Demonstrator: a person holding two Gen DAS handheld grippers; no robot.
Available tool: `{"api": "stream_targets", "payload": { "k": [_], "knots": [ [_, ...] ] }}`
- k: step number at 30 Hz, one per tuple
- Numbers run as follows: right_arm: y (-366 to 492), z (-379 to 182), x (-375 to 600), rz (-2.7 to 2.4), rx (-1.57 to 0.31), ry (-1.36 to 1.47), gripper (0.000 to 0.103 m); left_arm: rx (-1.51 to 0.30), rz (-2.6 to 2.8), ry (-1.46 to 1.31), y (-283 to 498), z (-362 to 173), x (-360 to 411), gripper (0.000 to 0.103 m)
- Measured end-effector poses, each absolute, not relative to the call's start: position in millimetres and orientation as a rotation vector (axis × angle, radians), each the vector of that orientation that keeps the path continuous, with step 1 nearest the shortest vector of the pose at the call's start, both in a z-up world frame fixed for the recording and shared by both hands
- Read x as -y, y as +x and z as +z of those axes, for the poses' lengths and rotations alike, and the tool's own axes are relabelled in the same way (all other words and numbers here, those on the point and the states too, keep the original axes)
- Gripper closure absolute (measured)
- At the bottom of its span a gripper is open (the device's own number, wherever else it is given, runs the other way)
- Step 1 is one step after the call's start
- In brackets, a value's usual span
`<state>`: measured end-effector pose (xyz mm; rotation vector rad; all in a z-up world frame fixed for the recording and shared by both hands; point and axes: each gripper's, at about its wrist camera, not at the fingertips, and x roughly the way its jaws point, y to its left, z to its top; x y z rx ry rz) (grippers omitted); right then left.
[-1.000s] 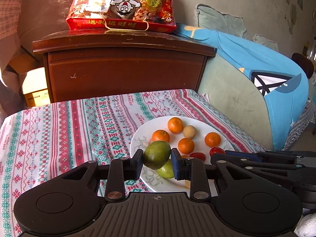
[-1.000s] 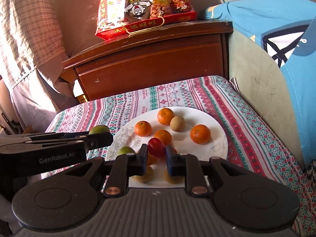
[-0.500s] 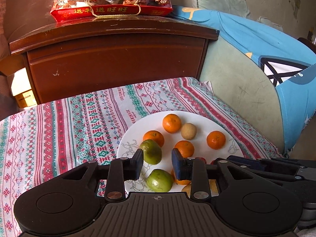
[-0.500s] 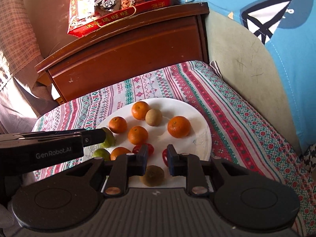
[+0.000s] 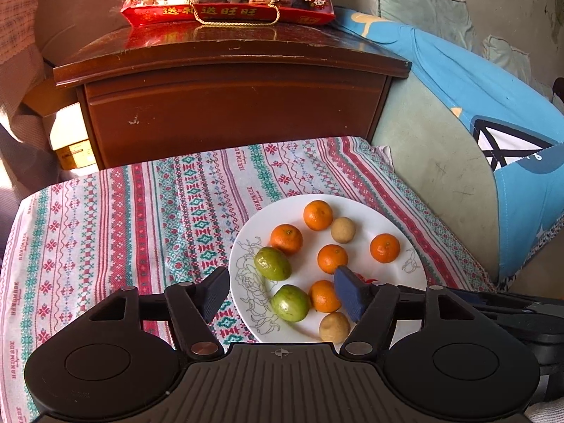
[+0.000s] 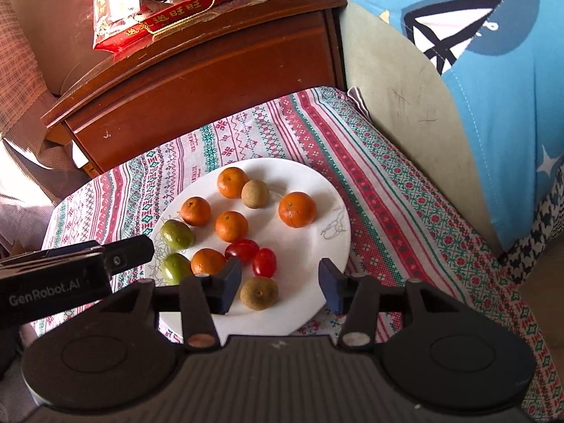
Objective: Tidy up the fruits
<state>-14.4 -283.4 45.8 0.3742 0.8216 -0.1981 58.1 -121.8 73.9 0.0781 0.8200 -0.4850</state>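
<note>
Right wrist view — we are opening both hand-held grippers, holding nothing; the brown round fruit (image 6: 259, 293) on the white round plate (image 6: 317, 183) is lying between our right hand-held gripper (image 6: 280, 287) jaws — nearer than the left hand-held gripper (image 5: 282, 294).

We look down past our right gripper (image 6: 280, 287), whose fingers (image 6: 229, 282) are spreading apart above the near rim of a round white plate (image 6: 328, 190); nothing is pressed between them. The plate rests on a red, green and white patterned cloth (image 6: 405, 218). On it lie five orange mandarins (image 6: 231, 225), two red cherry tomatoes (image 6: 264, 262), two green round fruits (image 6: 177, 234) by the left rim, and two brownish round fruits (image 6: 259, 292), one of them near the fingers. Our left gripper (image 6: 130, 252) reaches in at the plate's left edge. Behind stands a dark wooden cabinet (image 6: 211, 67) bearing a red snack bag (image 6: 169, 0).
</note>
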Motion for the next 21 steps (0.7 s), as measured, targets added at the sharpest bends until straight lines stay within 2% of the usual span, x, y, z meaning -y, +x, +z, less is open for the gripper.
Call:
{"api": "stream_targets", "payload": {
  "k": [3, 5, 16, 21],
  "knots": [
    [-15, 52, 283, -0.221, -0.857, 0.348, 0.043, -0.828, -0.462, 0.086, 55, 77, 119, 0.035],
    [-16, 53, 284, -0.25, -0.883, 0.339, 0.037, -0.845, -0.441, 0.094, 54, 78, 118, 0.03],
    [-13, 49, 277, -0.286, -0.913, 0.295, 0.03, -0.951, -0.363, 0.097, 58, 68, 115, 0.028],
    [-8, 47, 269, -0.267, -0.916, 0.267, 0.03, -0.973, -0.332, 0.115, 59, 63, 116, 0.027]
  ]
}}
